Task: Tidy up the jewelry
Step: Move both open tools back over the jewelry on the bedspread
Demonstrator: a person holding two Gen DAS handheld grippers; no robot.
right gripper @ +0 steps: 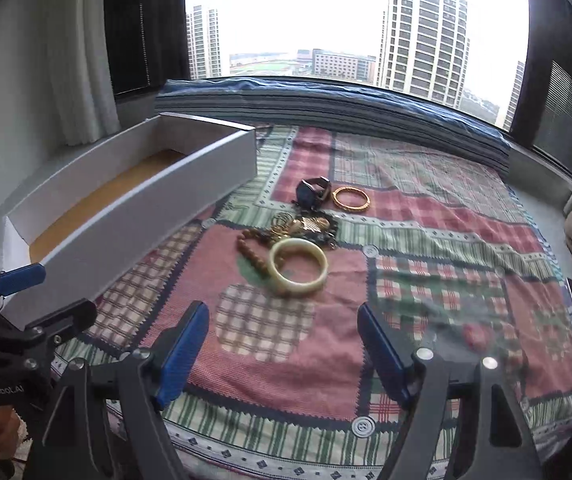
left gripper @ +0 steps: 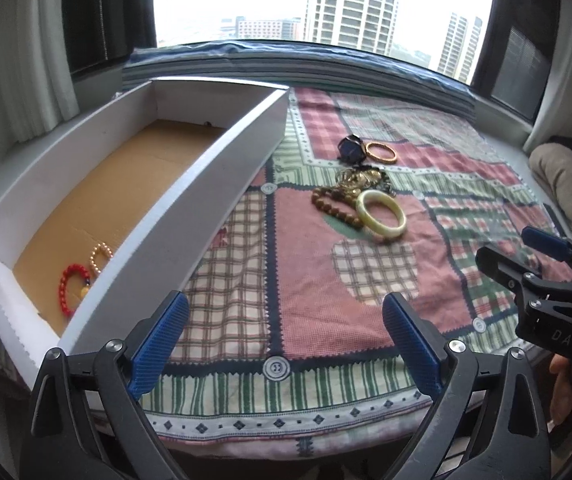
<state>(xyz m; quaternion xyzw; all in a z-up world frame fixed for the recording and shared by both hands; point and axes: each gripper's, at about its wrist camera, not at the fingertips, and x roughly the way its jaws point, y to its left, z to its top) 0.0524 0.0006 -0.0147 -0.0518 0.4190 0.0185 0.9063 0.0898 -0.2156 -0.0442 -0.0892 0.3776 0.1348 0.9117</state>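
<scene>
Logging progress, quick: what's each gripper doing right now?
Left gripper: open, holding nothing.
Right gripper: open, holding nothing.

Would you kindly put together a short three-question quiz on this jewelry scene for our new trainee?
1. True or false: the white box already holds two beaded bracelets.
2. Which item lies nearest the right gripper? A) gold bangle B) cream bangle C) dark watch
3. Fill in: both the left gripper and the right one are ____, with nothing between their fingers.

Key
1. True: the red bead bracelet and the pearl bracelet lie at the box's near end.
2. B
3. open
</scene>
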